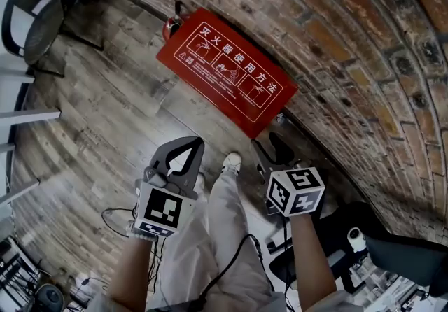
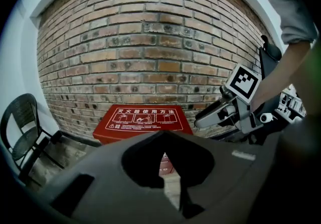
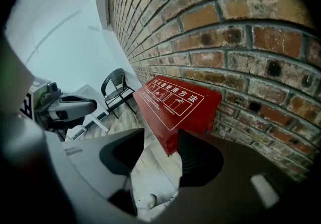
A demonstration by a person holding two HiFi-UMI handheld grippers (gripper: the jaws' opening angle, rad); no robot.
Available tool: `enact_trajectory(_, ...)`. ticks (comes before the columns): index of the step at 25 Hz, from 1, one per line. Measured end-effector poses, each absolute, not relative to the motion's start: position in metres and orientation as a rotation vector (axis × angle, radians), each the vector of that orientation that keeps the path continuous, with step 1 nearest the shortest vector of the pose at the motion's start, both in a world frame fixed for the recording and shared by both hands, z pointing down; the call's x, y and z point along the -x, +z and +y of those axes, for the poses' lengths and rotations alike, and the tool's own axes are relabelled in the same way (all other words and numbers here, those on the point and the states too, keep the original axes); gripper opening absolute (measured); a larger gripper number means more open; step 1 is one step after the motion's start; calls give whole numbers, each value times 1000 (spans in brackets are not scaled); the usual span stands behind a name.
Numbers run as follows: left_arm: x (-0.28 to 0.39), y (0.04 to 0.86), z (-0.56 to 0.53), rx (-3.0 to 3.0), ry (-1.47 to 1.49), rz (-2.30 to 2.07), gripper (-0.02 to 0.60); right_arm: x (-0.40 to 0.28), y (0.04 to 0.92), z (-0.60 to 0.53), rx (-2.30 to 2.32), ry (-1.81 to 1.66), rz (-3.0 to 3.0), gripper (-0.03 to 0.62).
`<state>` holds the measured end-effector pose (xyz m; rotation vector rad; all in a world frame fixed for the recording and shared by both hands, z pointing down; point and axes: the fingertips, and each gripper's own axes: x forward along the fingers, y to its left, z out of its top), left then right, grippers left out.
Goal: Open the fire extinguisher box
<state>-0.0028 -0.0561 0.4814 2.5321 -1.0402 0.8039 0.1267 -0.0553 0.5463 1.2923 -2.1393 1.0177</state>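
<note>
Beyond the parted, empty right claw (image 3: 161,131) stands the red box (image 3: 175,100); left claw (image 2: 163,133) closed.

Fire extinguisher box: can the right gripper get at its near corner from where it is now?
Probably yes. The right gripper has its fingers apart with nothing between them. The corner of the fire extinguisher box lies just ahead of them, with only floor in between.
</note>
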Motion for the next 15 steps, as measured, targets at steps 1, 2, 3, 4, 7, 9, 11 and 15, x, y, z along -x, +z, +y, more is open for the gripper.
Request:
enact_trajectory(1, 1, 486, -56, -2523, 808, -1039, -3, -128, 552, -55, -1286, 1029, -2135, 207)
enact_trajectory(2, -1, 491, -56, -2516, 812, -1038, -3, -129, 557, -56, -1281, 1042, -2131, 212)
enact_trajectory(3, -2, 495, -56, -2511, 816, -1037, -3, -130, 562, -56, -1278, 1053, -2129, 216)
enact_trajectory(4, -3, 499, -57, -2506, 821, -1038, -3, -131, 566, -58, -1274, 1061, -2127, 221)
enact_trajectory(7, -4, 508, -60, -2486, 829, -1052, -3, -132, 580, -61, -1252, 1082, -2121, 233)
enact_trajectory(9, -4, 513, -62, -2470, 834, -1062, -3, -132, 589, -61, -1228, 1105, -2122, 254)
enact_trajectory(11, -5, 519, -63, -2461, 841, -1067, -3, -131, 598, -60, -1195, 1128, -2124, 278)
enact_trajectory(15, -8, 532, -65, -2447, 853, -1068, -3, -126, 611, -59, -1125, 1161, -2142, 310)
